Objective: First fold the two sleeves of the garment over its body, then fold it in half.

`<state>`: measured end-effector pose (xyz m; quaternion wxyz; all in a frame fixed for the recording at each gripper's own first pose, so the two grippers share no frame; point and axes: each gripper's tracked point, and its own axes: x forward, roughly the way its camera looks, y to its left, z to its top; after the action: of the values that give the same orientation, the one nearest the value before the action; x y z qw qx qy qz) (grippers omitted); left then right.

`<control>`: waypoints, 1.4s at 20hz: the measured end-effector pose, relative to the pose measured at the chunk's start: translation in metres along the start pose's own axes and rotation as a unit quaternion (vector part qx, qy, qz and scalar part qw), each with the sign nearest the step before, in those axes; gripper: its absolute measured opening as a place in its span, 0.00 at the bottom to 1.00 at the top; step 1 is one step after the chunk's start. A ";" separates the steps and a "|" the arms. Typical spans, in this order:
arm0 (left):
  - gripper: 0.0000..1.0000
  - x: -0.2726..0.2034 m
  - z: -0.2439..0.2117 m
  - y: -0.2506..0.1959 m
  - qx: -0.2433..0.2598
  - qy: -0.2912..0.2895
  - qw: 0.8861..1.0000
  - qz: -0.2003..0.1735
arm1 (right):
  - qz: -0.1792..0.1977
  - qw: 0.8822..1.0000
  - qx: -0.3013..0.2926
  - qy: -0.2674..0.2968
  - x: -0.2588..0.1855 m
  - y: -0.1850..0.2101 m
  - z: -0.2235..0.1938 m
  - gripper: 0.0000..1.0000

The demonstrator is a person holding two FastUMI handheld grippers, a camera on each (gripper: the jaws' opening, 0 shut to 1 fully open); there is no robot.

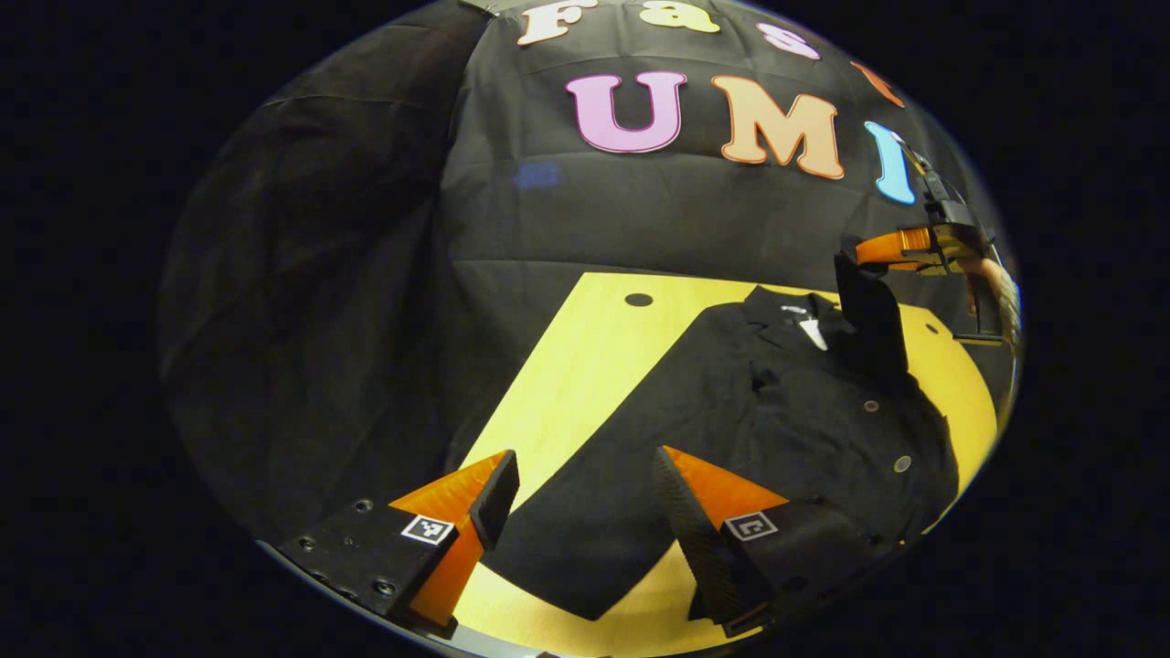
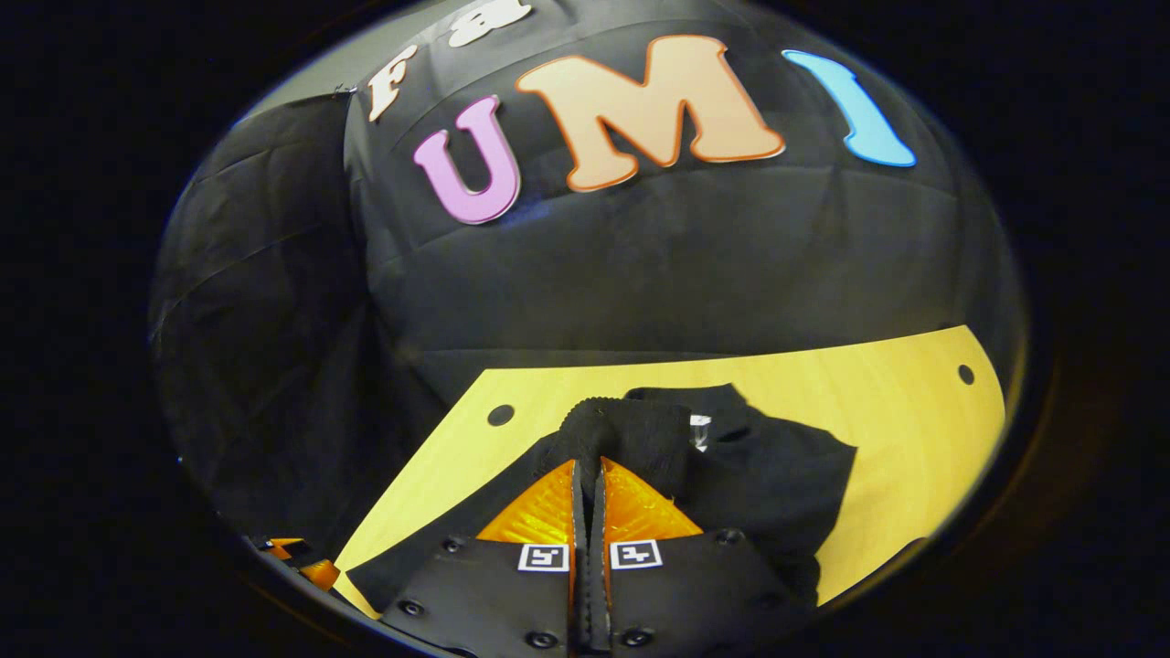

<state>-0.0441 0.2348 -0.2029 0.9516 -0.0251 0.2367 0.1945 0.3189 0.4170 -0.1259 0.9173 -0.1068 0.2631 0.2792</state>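
My left gripper (image 1: 585, 498) hangs with fingers wide over the near hem of the black buttoned shirt (image 1: 731, 411), which lies on the yellow wooden table (image 1: 585, 366). My right gripper (image 2: 588, 466) pinches a sleeve (image 2: 631, 434) lifted off the table. The thin cloth could slip free mid-fold, or drag the body askew.

left gripper view: low over table (image 1: 585, 366), facing wall | right gripper view: likewise | shared: garment (image 1: 749, 411)

Shirt (image 1: 731, 411) is matt black cloth with small shiny buttons (image 1: 902, 463); desk (image 1: 585, 366) is smooth, pale wood with a slight sheen.
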 end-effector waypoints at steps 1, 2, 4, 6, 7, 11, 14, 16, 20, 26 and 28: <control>0.92 0.001 -0.004 0.005 0.002 0.004 1.000 0.003 | 0.007 1.000 -0.002 0.006 0.009 0.007 -0.004 0.02; 0.92 0.001 -0.011 0.009 0.003 0.011 1.000 0.004 | 0.012 1.000 -0.003 0.013 0.019 0.014 -0.011 0.02; 0.92 0.002 -0.020 0.009 0.000 0.021 1.000 0.001 | 0.021 0.999 -0.003 0.025 0.032 0.022 -0.020 0.03; 0.92 0.005 -0.032 0.006 -0.002 0.035 0.999 -0.004 | 0.031 0.999 0.007 0.038 0.044 0.032 -0.026 0.02; 0.92 0.007 -0.036 0.005 -0.003 0.042 0.999 -0.003 | 0.036 0.998 0.012 0.045 0.051 0.034 -0.030 0.02; 0.92 0.013 -0.057 0.002 -0.020 0.072 0.997 -0.006 | 0.041 0.997 0.030 0.052 0.062 0.035 -0.047 0.02; 0.92 0.013 -0.068 0.003 -0.039 0.086 0.996 -0.003 | 0.054 0.996 0.045 0.062 0.063 0.037 -0.059 0.02; 0.92 0.014 -0.073 0.003 -0.043 0.093 0.995 -0.002 | 0.060 0.994 0.043 0.076 0.064 0.039 -0.065 0.02; 0.92 0.014 -0.080 0.002 -0.050 0.111 0.993 -0.004 | 0.079 0.990 0.065 0.093 0.065 0.046 -0.072 0.14; 0.92 0.014 -0.098 0.005 -0.051 0.131 0.990 0.008 | 0.122 0.986 0.063 0.091 0.052 0.070 -0.069 1.00; 0.92 0.017 -0.104 0.010 -0.046 0.139 0.989 0.016 | 0.122 0.987 0.072 0.072 0.037 0.067 -0.062 0.98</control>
<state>-0.0803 0.2356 -0.3022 0.9042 -0.0919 0.3577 0.2146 0.2805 0.4679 -0.2013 0.8605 -0.0276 0.3585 0.3610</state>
